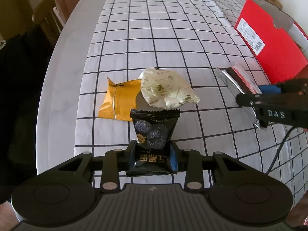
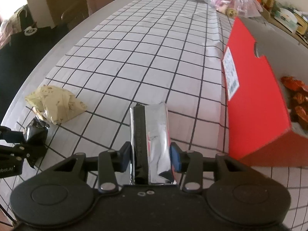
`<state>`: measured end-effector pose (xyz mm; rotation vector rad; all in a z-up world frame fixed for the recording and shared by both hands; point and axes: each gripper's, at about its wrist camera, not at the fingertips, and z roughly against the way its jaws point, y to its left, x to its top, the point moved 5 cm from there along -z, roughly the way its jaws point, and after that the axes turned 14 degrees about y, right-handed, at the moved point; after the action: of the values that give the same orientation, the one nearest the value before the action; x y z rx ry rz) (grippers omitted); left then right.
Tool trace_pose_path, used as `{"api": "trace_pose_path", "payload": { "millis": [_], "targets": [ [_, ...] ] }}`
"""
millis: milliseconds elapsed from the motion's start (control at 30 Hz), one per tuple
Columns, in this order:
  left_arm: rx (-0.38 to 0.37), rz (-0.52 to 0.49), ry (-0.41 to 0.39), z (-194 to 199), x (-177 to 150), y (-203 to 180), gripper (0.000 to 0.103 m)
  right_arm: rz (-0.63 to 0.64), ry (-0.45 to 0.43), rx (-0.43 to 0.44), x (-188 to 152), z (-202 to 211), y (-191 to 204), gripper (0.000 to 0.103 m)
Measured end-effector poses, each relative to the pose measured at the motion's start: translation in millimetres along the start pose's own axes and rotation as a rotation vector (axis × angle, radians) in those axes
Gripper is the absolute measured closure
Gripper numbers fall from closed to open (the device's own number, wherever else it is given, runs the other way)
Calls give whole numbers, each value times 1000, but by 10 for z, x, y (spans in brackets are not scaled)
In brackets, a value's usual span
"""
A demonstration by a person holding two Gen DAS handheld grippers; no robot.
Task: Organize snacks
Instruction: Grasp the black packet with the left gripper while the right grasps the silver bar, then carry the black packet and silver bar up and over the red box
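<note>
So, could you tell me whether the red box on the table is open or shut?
Open. The right wrist view looks over the red box's near wall, and orange-wrapped snacks show lying inside; no lid covers them.

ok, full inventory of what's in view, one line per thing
black snack packet: 1, black, between the left tool's pads
silver foil packet: 1, silver, between the right tool's pads
orange packet: 1, orange, on the cloth
pale wrapped snack: 1, cream, beside the orange packet
red box: 1, red, right side, orange-wrapped snacks inside
checked tablecloth: 1, white with black grid
plastic bag: 1, clear, far end
left tool: 1, black
right tool: 1, black
</note>
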<state>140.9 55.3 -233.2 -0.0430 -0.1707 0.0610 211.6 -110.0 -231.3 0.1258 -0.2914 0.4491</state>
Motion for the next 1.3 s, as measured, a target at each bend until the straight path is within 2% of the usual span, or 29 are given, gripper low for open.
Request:
{"api": "trace_pose_path", "payload": {
  "millis": [433, 667, 1067, 1300],
  "targets": [
    [-44, 23, -11, 295, -133, -84, 70, -93, -65, 63, -232, 523, -93, 62],
    [-79, 16, -60, 608, -100, -181, 70, -133, -131, 85, -298, 938, -258, 62],
    [-105, -62, -168, 1131, 152, -658, 70, -167, -242, 69, -309, 1518, -643, 62],
    [-118, -114, -212, 1324, 361, -1069, 70, -196, -266, 37, -300, 1678, -979, 62]
  ]
}}
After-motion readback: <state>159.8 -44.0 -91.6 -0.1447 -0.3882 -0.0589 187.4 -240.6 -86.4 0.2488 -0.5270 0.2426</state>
